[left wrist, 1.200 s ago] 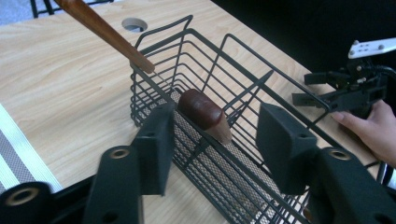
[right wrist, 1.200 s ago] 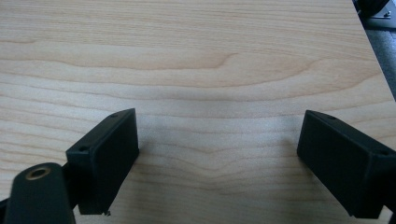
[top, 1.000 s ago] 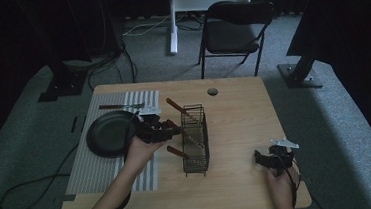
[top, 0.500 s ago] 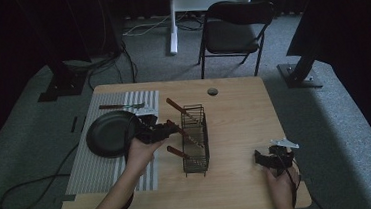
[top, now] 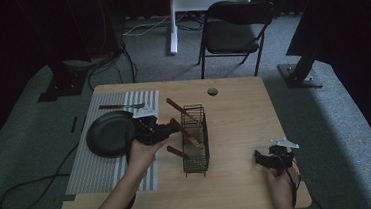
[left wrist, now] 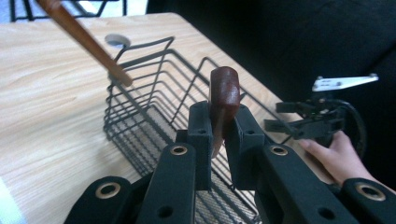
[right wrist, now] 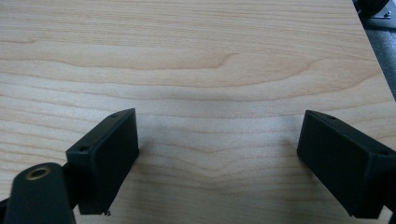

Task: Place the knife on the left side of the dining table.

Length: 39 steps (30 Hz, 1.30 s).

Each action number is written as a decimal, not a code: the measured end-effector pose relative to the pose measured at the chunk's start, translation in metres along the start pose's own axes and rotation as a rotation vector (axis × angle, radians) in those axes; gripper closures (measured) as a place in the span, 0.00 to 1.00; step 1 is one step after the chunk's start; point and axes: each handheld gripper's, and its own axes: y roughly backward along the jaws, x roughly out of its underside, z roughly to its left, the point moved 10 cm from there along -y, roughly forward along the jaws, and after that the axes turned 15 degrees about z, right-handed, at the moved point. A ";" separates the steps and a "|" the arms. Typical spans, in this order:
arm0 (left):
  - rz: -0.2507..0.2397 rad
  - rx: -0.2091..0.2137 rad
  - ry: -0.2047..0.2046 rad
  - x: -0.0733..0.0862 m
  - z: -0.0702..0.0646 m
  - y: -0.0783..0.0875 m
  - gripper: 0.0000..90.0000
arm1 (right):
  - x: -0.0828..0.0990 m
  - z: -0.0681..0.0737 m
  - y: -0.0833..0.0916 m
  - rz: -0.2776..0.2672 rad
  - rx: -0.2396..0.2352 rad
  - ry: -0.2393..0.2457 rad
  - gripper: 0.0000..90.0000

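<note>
On the pale, fine-grained wooden table, a black wire basket of thin rods, long and box-shaped, stands near the middle. The left gripper, matte black with brass-ringed rivets, has just been closing its jaws and now pinches the rounded, glossy reddish-brown wooden handle of a utensil at the basket's left wall; the handle's blunt end rises between the pads. Two more wooden handles lean slantwise out of the basket. Toward the left edge, a round dark pan sits on a grey-and-white striped mat. Near the right front corner, the right gripper rests low over bare wood, its blocky black jaws spread wide with nothing between them.
</note>
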 end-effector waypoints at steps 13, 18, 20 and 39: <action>-0.022 -0.011 -0.086 -0.002 -0.019 0.021 0.91 | 0.000 0.000 0.000 0.000 -0.001 -0.001 0.13; -0.040 -0.012 -0.103 -0.005 -0.026 0.030 0.91 | 0.000 0.000 0.000 0.001 0.000 -0.001 0.13; -0.049 -0.008 -0.121 -0.006 -0.032 0.038 0.91 | 0.000 0.000 0.000 0.002 -0.001 -0.001 0.13; -0.179 -0.047 -0.173 -0.022 -0.054 0.106 0.91 | 0.000 0.000 0.000 0.003 -0.001 -0.002 0.13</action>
